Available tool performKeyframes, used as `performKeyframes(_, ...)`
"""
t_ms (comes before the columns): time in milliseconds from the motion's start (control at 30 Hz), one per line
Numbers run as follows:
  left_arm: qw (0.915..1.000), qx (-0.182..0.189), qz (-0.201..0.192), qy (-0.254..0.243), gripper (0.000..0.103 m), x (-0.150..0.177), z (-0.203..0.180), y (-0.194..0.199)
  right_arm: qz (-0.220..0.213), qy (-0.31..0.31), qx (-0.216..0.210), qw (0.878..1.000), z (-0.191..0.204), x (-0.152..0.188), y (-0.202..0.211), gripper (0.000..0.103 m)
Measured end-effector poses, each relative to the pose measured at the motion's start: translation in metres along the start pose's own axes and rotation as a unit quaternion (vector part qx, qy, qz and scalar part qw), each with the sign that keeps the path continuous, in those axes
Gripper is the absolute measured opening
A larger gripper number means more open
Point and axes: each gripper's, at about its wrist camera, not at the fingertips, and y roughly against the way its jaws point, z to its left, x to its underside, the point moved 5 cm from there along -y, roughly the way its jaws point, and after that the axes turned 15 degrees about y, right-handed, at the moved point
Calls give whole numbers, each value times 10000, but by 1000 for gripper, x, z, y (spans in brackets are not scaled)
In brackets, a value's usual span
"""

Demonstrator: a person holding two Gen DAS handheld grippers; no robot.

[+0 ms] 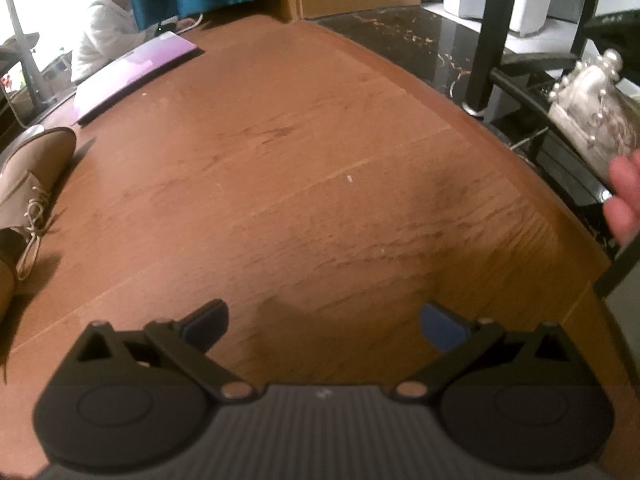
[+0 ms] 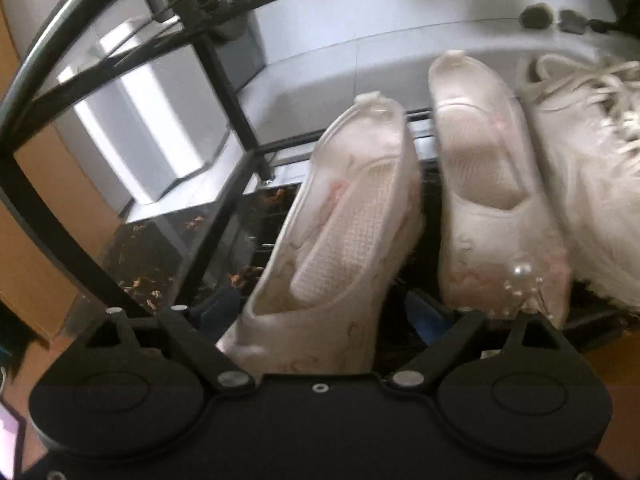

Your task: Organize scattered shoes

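On black rack (image 2: 224, 92), right tongs (image 2: 320, 316) gripping pale slipper (image 2: 340, 224) beside its mate (image 2: 488, 184), left tongs (image 1: 324, 324) wide.

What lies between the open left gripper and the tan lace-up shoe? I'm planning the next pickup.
Only bare wooden floor separates the left gripper from the tan lace-up shoe, as the left wrist view shows.

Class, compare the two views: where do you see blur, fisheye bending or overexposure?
Left wrist view: the wooden floor edge bows into a curve, the window corner top left is blown out. Right wrist view: the white sneaker smears with motion blur, and the black rack bars bend.
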Motion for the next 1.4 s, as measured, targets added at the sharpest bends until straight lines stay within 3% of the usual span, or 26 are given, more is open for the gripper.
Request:
performKeyframes(67, 10000, 21, 27, -31, 102, 1, -1, -1, -94, 52, -110, 9999, -6, 0, -1, 40)
performKeyframes(200, 10000, 49, 50, -5, 102, 1, -1, -1, -313, 262, -259, 9988, -14, 2, -2, 33)
performKeyframes(233, 10000, 42, 59, 20, 102, 1, 0, -1, -371, 327, -226, 9985, -17, 1, -3, 18)
performKeyframes(367, 10000, 62, -5, -73, 102, 2, -3, -1, -633, 592, -45, 9962, -26, -12, -14, 4)
performKeyframes(600, 9985, 188, -365, -349, 102, 2, -15, 7, -581, 747, -130, 9954, -36, -32, -29, 4)
performKeyframes(733, 9987, 201, -279, -389, 102, 3, -16, 5, -954, 1022, -19, 9902, -41, -27, -19, 4)
performKeyframes(833, 9991, 160, -238, -311, 102, 2, -14, 3, -1207, 1147, -127, 9860, -42, -22, 0, 12)
performKeyframes(867, 9993, 165, -164, -287, 102, 2, -14, 1, -1333, 1174, -260, 9838, -43, -19, 13, 25)
performKeyframes(900, 9994, 178, -91, -268, 102, 4, -14, -1, -1459, 1201, -393, 9812, -44, -15, 27, 39)
performKeyframes(933, 9995, 188, -35, -257, 102, 4, -14, -2, -1589, 1238, -497, 9782, -44, -10, 43, 76)
performKeyframes(967, 9995, 193, -21, -263, 102, 5, -15, -2, -1643, 1285, -560, 9764, -44, -4, 58, 97)
performKeyframes(1033, 9994, 204, 8, -276, 102, 5, -15, -2, -1470, 1377, -731, 9768, -38, 5, 67, 94)
performKeyframes(1133, 9994, 210, 14, -278, 102, 6, -15, -1, -832, 1773, -1009, 9754, -14, 19, 55, 82)
performKeyframes(1200, 9994, 201, 20, -269, 102, 5, -14, -1, -618, 2015, -857, 9738, -3, 21, 42, 70)
performKeyframes(1267, 9996, 194, 21, -219, 102, 5, -12, -1, -582, 2047, -601, 9752, 2, 21, 30, 51)
performKeyframes(1400, 9995, 183, 19, -243, 102, 5, -14, -3, -642, 1696, -346, 9828, -6, 12, 9, 41)
